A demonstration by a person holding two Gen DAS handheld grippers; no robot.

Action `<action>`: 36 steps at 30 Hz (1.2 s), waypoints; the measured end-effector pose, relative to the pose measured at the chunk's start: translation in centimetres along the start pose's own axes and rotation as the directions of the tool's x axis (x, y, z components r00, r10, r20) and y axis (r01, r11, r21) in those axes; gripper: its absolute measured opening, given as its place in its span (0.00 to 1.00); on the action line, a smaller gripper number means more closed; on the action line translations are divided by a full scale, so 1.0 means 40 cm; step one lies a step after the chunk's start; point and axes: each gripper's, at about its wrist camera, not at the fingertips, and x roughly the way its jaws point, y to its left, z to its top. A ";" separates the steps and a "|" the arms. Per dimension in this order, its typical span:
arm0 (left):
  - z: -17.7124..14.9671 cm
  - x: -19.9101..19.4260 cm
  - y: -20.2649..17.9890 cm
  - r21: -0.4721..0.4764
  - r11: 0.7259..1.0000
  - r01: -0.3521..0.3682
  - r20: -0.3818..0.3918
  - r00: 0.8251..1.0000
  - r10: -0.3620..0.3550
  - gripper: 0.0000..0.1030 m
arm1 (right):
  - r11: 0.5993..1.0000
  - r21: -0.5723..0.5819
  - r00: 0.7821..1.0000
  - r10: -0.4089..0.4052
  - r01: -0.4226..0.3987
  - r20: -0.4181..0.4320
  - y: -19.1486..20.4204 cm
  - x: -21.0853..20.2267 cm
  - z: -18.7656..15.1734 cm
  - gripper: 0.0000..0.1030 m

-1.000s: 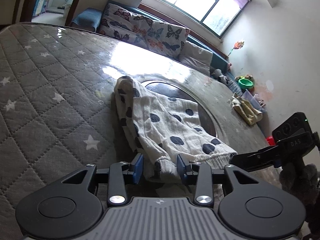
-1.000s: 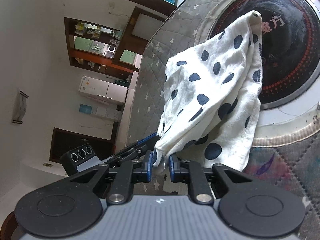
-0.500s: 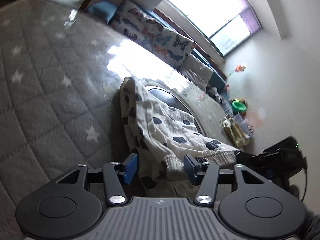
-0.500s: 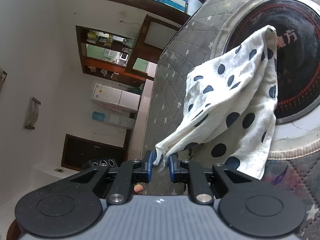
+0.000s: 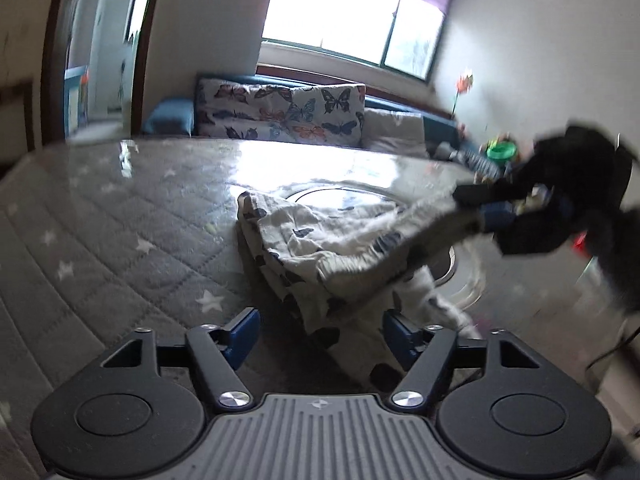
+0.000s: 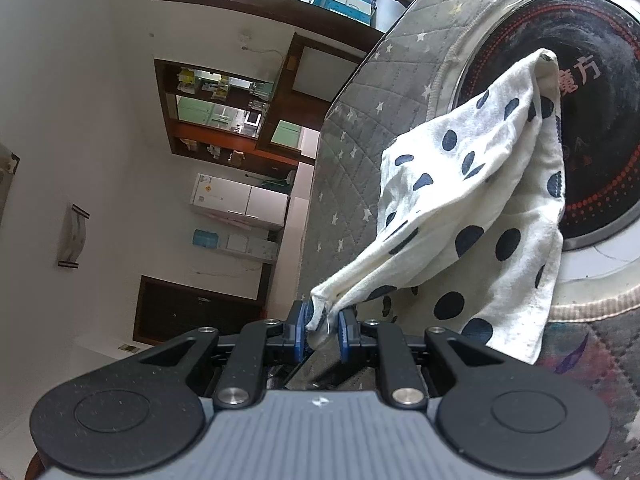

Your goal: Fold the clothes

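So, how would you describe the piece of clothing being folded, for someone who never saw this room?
Find the table under the grey quilted star-print cover with a round black cooktop at its centre. The garment lies across the cooktop's edge, one corner pinched in the right gripper. It is the only cream fabric with dark navy dots.

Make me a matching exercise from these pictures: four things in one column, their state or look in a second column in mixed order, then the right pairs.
Things
1. left gripper
2. right gripper
3. spotted garment
4. cushion

States
A. printed with butterflies
B. shut on a bunched corner of cloth
C. open, nothing between its fingers
D. one end lifted, the rest draped on the quilted table cover

Pairs: 1-C, 2-B, 3-D, 4-A
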 end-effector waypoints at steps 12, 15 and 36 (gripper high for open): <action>-0.005 0.076 -0.132 0.405 0.881 -0.244 0.136 0.969 0.206 0.73 | 1.000 0.011 1.000 0.007 -0.007 0.007 0.001 -0.005 0.004 0.15; -0.006 0.087 -0.148 0.478 0.841 -0.253 0.157 0.967 0.201 0.71 | 1.000 0.010 1.000 0.007 -0.007 0.008 0.001 -0.008 0.004 0.15; -0.053 0.075 -0.244 0.650 0.740 -0.175 0.107 0.985 0.138 0.19 | 0.999 -0.009 0.999 -0.033 0.033 -0.031 -0.019 -0.067 -0.058 0.15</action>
